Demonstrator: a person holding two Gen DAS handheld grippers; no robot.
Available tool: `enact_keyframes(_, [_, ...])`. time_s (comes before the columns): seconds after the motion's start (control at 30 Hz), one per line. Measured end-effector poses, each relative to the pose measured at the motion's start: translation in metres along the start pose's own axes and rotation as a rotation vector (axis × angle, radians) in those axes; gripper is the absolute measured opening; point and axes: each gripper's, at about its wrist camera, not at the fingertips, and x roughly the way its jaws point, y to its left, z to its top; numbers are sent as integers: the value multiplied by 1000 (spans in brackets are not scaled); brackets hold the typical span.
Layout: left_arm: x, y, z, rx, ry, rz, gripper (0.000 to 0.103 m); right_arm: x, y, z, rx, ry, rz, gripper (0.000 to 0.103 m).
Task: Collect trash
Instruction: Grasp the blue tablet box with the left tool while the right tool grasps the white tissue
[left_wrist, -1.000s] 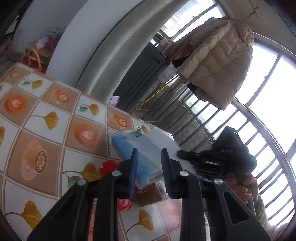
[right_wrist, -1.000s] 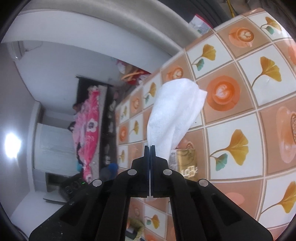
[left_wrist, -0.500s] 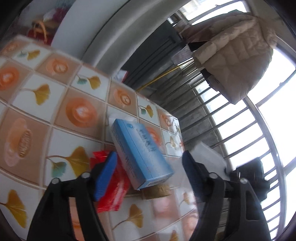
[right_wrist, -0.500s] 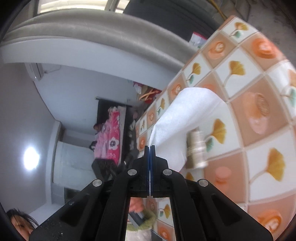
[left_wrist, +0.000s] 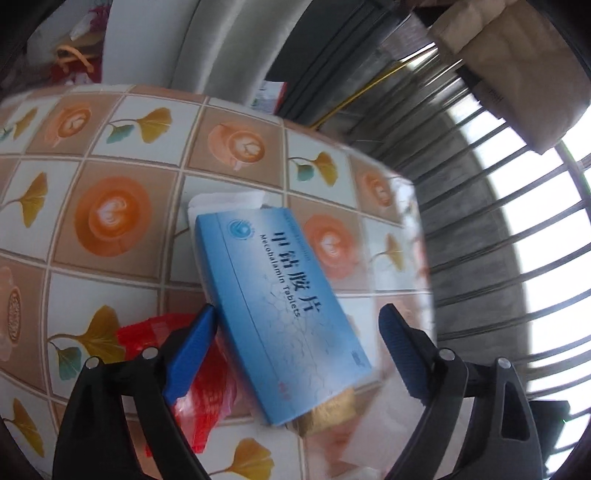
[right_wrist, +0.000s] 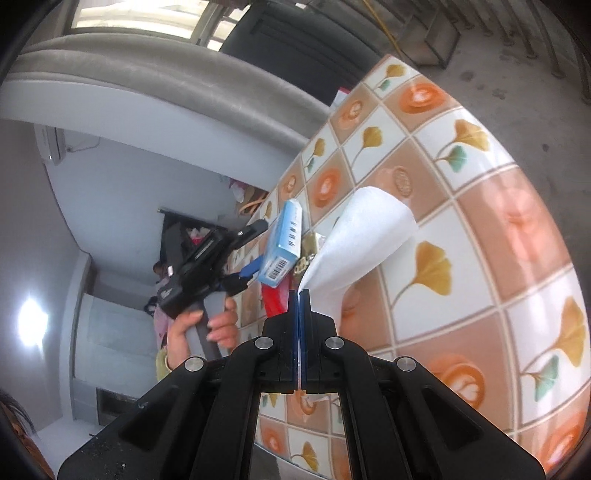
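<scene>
A blue tablet box (left_wrist: 280, 306) lies on a small heap of trash on the tiled table (left_wrist: 110, 218). Under the box are a red wrapper (left_wrist: 199, 391), a gold wrapper (left_wrist: 328, 410) and a white tissue (left_wrist: 229, 197). My left gripper (left_wrist: 295, 314) straddles the box; its jaws are opening and the pads stand clear of the box sides. My right gripper (right_wrist: 300, 293) is shut on a white tissue (right_wrist: 365, 236) that fans out above the table, just right of the heap. The right wrist view also shows the box (right_wrist: 284, 240), the red wrapper (right_wrist: 275, 301) and the left gripper (right_wrist: 260, 244).
The table edge (left_wrist: 410, 192) curves close behind the heap, with window bars (left_wrist: 517, 236) and a hanging coat (left_wrist: 517, 74) beyond. A person's hand (right_wrist: 218, 325) holds the left gripper. A red bag (left_wrist: 74, 66) sits on the floor far left.
The left gripper's jaws spread wide, let go of the blue box onto the heap, and tipped further down. The right gripper carried its tissue across the table towards the heap.
</scene>
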Motion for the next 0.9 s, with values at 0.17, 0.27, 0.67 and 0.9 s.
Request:
enact_keyframes(0.17, [21,-11,-1,35,17,118,88,-8,-11,-2,1,-18,13,0])
enact_keyframes(0.27, [27,-17,-5,78,6,164,86,-13,-16,-7,-1,-23,21,0])
enact_keyframes(0.67, [-38,-42,-73,293,-61,32,80,-27,-44,-33,28,19,59,0])
enact_keyframes(0.9, [-78,-20,-161,285,36,-75,80,-37,-62,-64,39,79,20,3])
